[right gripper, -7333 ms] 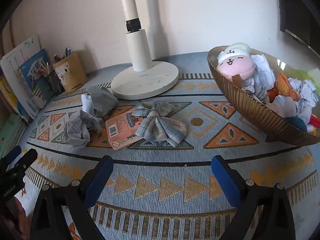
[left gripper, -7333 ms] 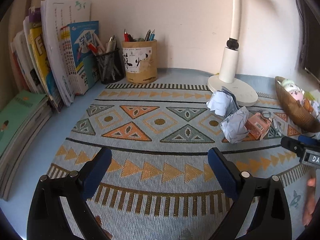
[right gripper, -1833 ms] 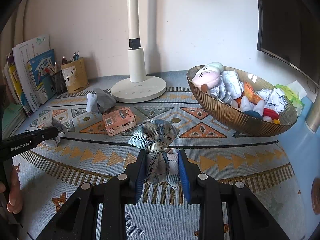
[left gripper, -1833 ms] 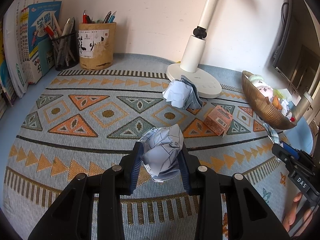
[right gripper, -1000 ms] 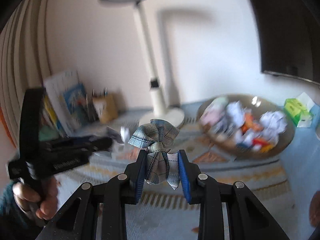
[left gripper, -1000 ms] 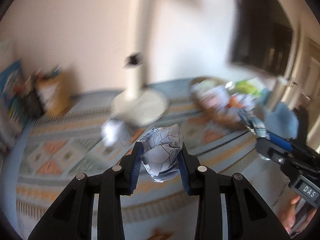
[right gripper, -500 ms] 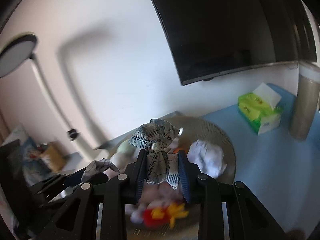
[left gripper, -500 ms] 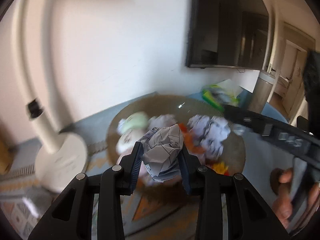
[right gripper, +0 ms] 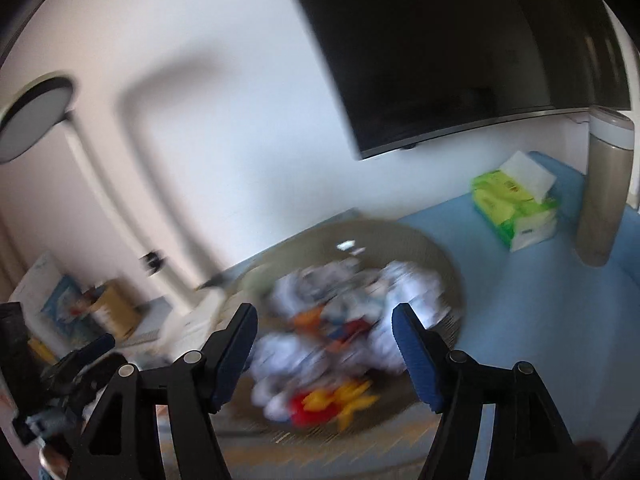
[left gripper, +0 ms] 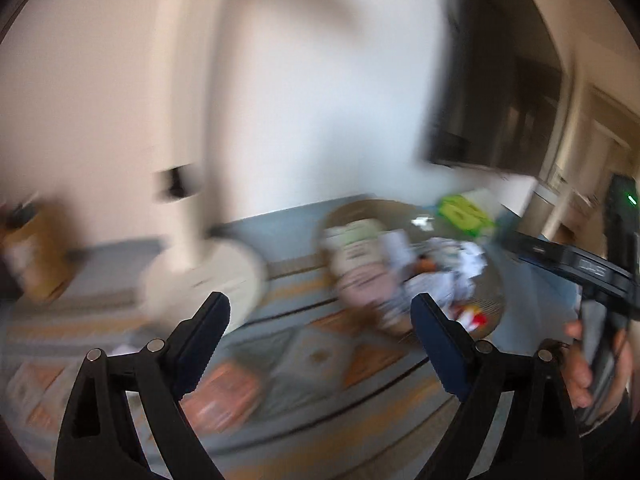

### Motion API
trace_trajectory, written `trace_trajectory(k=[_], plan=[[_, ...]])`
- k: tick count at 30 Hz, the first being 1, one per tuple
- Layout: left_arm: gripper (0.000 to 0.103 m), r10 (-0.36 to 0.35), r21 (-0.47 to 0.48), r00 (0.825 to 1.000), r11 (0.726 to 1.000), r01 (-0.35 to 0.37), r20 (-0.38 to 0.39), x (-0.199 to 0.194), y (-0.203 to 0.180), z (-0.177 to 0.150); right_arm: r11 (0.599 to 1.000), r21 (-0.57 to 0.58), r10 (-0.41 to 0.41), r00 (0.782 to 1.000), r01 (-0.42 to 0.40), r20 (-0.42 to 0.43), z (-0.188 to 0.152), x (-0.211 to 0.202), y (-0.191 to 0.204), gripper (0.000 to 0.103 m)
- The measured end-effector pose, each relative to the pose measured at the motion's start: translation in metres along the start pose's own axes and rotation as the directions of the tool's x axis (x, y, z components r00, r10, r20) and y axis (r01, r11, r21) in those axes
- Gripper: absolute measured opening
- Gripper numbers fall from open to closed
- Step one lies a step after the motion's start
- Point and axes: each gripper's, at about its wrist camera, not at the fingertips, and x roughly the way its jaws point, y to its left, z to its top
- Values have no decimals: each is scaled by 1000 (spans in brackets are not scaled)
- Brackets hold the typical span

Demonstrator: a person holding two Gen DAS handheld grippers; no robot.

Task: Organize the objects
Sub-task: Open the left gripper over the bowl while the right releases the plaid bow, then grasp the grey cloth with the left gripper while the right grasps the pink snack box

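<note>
Both views are blurred by motion. My left gripper (left gripper: 320, 332) is opening and nothing is between its blue pads. It hangs over the patterned mat, left of the brown bowl (left gripper: 494, 292), which holds a pink and white plush (left gripper: 360, 256) and several crumpled papers. My right gripper (right gripper: 326, 344) is opening too, empty, right above the bowl (right gripper: 452, 272) and its blurred heap. I cannot pick out the crumpled paper ball or the plaid bow in that heap. An orange box (left gripper: 224, 396) lies on the mat near my left fingers.
The white lamp base (left gripper: 204, 280) stands left of the bowl and its head (right gripper: 32, 120) hangs high on the left. A green tissue pack (right gripper: 516, 208), a tall tumbler (right gripper: 604, 192) and a dark monitor (right gripper: 460, 40) are at the right. A hand (left gripper: 580, 368) holds the right gripper.
Both grippers have opened: the paper ball has left the left jaws and the plaid bow the right jaws. The left view has swung back leftward, away from the bowl.
</note>
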Motion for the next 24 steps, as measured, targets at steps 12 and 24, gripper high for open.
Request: trace_trajectory(k=[12,24], plan=[[102,388,-309,913,859,-408,-128,-67,182,-119,937,-286,91,933,-198,-348,-153,66,174,103],[102,48,-357,982,928,-112,-183,-33,189,-83,971,-156,86,879,-178,-470,-154,125,197,101]])
